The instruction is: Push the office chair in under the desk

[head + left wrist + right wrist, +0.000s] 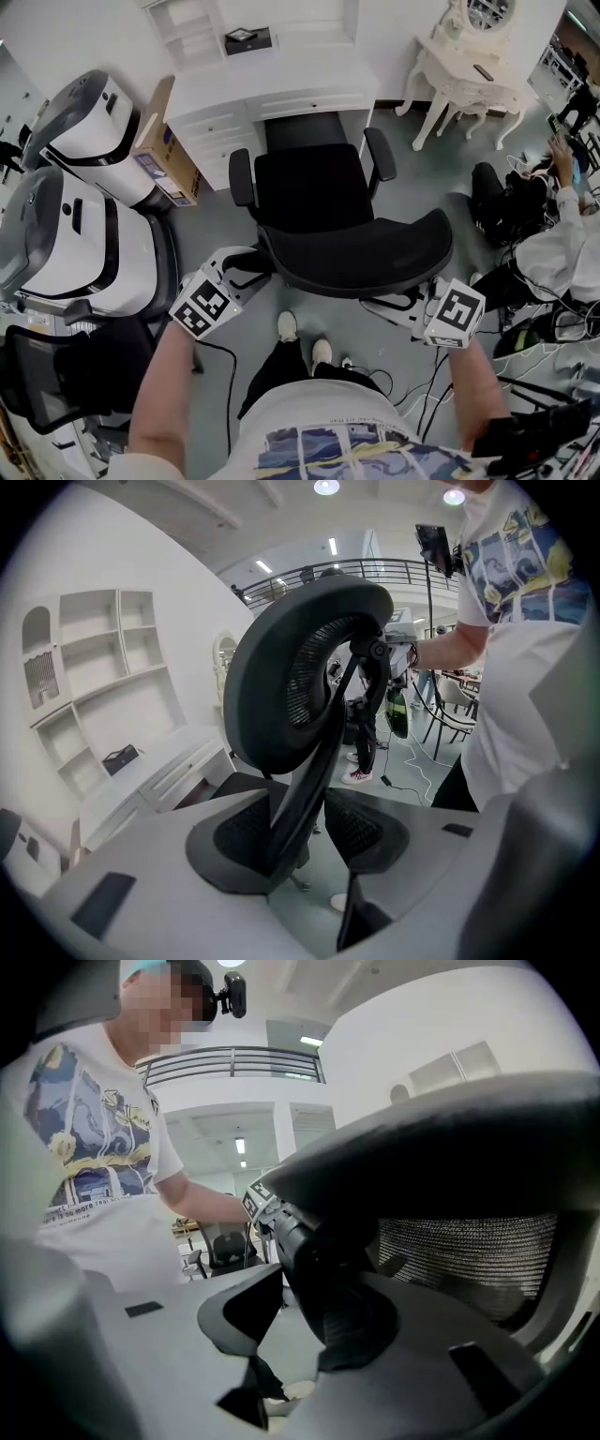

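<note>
My left claw (pixel 246 269) and right claw (pixel 396 306), both tight on black mesh office chair's (pixel 319 197) rear edge; white table's (pixel 281 86) open kneehole, upper centre.

We found the room evenly bright, lit by ceiling lamps (pixel 326 487) that flared white in the left gripper view. Shadows on the floor (pixel 422 187) were soft. Both gripper views bent strongly and darkened at their round edges; the nearest parts were blurred.
</note>
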`<state>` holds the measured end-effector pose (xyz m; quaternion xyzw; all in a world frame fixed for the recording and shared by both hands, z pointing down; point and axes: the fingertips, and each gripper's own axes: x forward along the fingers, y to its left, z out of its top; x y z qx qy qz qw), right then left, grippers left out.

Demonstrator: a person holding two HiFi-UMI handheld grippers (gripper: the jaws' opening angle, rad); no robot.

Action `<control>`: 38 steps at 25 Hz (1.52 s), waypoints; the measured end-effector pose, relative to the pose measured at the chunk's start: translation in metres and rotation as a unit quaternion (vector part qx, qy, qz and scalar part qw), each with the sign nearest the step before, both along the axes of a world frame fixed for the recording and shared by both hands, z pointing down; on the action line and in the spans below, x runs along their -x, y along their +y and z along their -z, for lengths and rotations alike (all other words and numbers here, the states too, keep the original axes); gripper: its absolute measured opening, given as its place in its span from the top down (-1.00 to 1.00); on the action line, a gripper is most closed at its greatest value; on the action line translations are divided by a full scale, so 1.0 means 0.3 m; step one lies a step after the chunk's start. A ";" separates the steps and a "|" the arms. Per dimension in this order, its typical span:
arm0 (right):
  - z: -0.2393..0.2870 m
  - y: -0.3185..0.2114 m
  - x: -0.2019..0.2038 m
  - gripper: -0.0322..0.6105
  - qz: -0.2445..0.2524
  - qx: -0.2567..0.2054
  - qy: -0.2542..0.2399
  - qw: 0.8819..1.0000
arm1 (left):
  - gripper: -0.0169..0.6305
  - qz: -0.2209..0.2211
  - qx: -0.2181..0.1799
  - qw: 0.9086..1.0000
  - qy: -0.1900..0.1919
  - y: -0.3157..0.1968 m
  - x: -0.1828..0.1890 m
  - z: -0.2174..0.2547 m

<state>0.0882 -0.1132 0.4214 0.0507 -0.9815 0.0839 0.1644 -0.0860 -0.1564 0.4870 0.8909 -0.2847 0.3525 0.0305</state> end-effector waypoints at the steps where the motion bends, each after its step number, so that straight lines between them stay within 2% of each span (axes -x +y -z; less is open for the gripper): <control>1: -0.001 -0.010 0.005 0.51 0.001 0.000 0.000 1.000 | 0.35 -0.001 -0.003 1.000 0.001 -0.012 0.005 0.000; 13: -0.011 -0.221 0.084 0.52 -0.003 0.003 0.004 1.000 | 0.33 -0.005 -0.001 1.000 0.006 -0.238 0.081 -0.010; 27: -0.022 -0.487 0.071 0.48 -0.026 0.008 0.012 1.000 | 0.36 -0.015 0.008 1.000 0.005 -0.492 0.069 -0.020; 38: -0.025 -0.576 0.067 0.46 -0.040 0.012 0.012 0.999 | 0.36 -0.017 0.007 1.000 0.006 -0.577 0.066 -0.021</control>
